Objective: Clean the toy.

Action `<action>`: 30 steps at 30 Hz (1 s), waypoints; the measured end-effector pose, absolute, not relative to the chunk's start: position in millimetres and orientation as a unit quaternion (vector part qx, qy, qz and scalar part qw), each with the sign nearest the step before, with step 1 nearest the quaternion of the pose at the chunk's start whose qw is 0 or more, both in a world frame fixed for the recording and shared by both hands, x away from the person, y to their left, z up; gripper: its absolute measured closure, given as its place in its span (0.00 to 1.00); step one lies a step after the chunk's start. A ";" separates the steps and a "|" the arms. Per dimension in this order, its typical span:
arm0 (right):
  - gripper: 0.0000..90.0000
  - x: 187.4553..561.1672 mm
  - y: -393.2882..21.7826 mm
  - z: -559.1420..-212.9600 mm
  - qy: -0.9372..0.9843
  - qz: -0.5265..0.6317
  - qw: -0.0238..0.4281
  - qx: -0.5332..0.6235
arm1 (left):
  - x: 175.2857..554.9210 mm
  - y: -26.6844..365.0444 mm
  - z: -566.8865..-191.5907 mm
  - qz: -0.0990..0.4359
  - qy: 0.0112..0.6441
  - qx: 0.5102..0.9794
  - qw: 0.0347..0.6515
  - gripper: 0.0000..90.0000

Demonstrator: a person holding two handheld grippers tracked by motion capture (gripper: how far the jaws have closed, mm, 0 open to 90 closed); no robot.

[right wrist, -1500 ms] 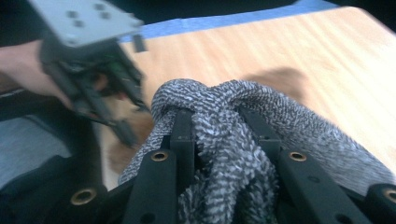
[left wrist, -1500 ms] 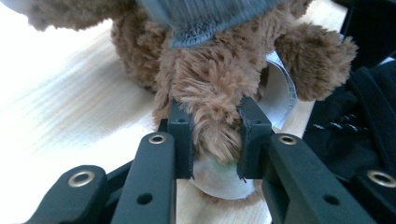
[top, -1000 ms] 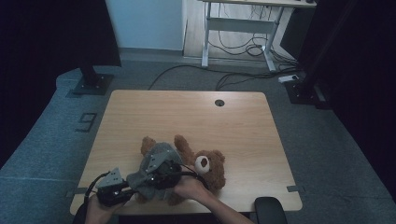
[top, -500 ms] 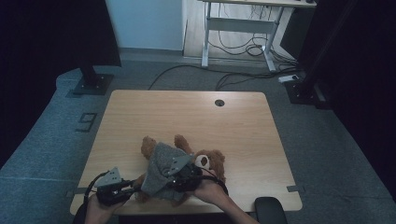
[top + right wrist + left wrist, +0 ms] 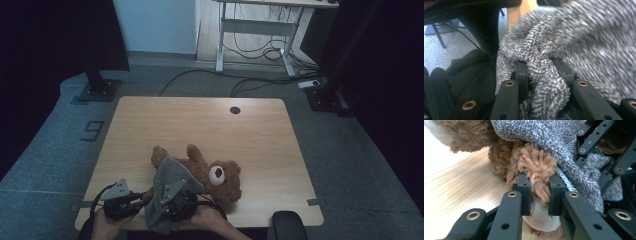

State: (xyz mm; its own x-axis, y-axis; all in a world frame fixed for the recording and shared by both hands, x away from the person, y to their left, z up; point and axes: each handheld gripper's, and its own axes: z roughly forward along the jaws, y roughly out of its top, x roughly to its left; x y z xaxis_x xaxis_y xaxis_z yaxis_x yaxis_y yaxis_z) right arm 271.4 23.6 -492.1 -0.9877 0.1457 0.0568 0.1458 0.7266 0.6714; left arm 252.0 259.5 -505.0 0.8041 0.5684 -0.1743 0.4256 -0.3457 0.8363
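A dim room with grey carpet, cables on the floor and a desk frame at the back surrounds a light wooden table (image 5: pixel 200 130) in the high view. Near its front edge lies a brown teddy bear (image 5: pixel 215 175) on its back, head toward the right, with a grey knitted garment (image 5: pixel 167 192) draped over its lower body and hanging past the table edge. The garment works as a loose sleeve here: the bear's lower half is inside it, while the head and 2 upper limbs lie bare. The left gripper (image 5: pixel 134 200) sits just left of the garment, and the right gripper (image 5: pixel 175 202) is in the cloth itself, both in the person's hands at the bottom edge.

In the left gripper view, the 2 black jaws are clamped on a furry brown limb of the bear (image 5: pixel 536 172), whose pale sole shows below them. The garment (image 5: pixel 554 140) lies over the limb and touches the right jaw.

In the right gripper view, the jaws pinch a bunched fold of the garment (image 5: pixel 544 82), with more cloth spreading to the right and the table edge behind.
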 end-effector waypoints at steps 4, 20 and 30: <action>0.77 273.5 11.1 -491.4 -0.930 -0.356 -0.008 -0.086 | 251.8 259.2 -504.7 0.075 0.305 0.817 0.484 0.84; 0.77 284.4 -58.3 -469.9 -0.913 -0.376 -0.041 -0.151 | 252.8 259.1 -507.9 0.080 0.299 0.824 0.474 0.84; 0.78 299.5 -84.9 -446.9 -0.899 -0.393 -0.082 -0.178 | 253.1 258.4 -508.2 0.080 0.297 0.825 0.474 0.83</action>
State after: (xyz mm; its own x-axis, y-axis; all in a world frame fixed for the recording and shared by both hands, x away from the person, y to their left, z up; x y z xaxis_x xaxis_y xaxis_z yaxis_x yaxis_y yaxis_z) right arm 299.5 -84.9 -446.9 -0.9236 0.3833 -0.0075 0.2548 0.6283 0.7350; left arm 253.1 258.4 -508.2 0.8102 0.5669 -0.1489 0.4143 -0.3742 0.8296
